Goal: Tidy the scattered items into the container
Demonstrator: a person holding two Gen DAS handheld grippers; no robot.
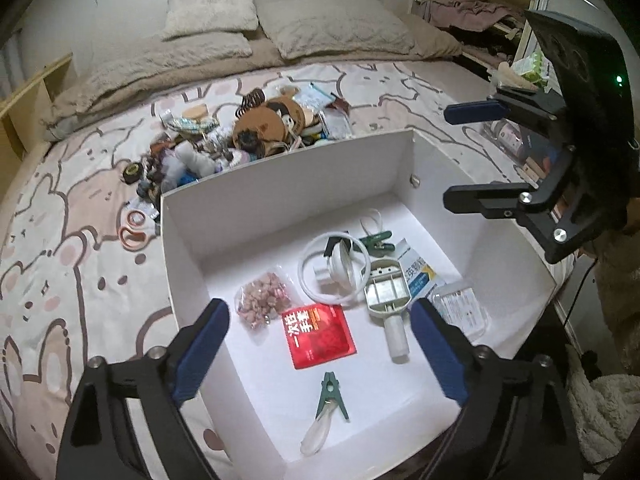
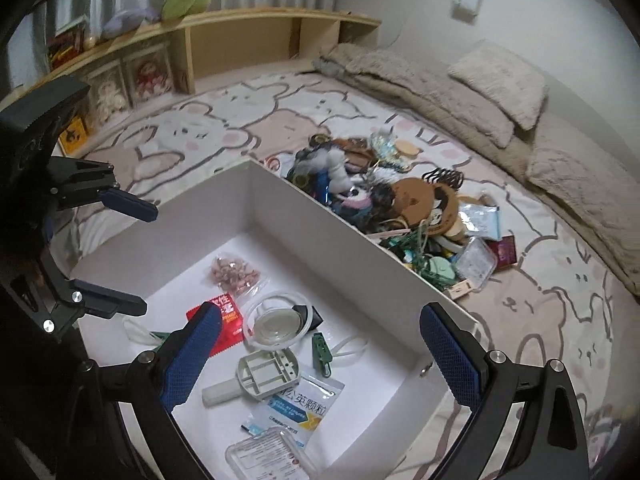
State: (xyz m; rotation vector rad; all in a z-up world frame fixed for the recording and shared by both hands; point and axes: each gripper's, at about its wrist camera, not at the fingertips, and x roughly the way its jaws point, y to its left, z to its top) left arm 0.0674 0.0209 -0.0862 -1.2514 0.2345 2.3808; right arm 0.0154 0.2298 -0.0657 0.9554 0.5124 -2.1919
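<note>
White container point(image 1: 288, 184) sits on bear-print bedspread point(image 1: 80, 216) near beige pillows point(image 1: 336, 28).

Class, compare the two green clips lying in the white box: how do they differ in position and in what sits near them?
The near green clip lies alone on bare floor beside the red packet; the far green clip sits among clutter by the white ring. The near one has a whitish strap trailing toward the camera. Both are green, spring-type, inside the white box.

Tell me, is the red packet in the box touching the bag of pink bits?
Apart. The left wrist view shows a strip of white box floor between the red packet and the bag of pink bits.
</note>
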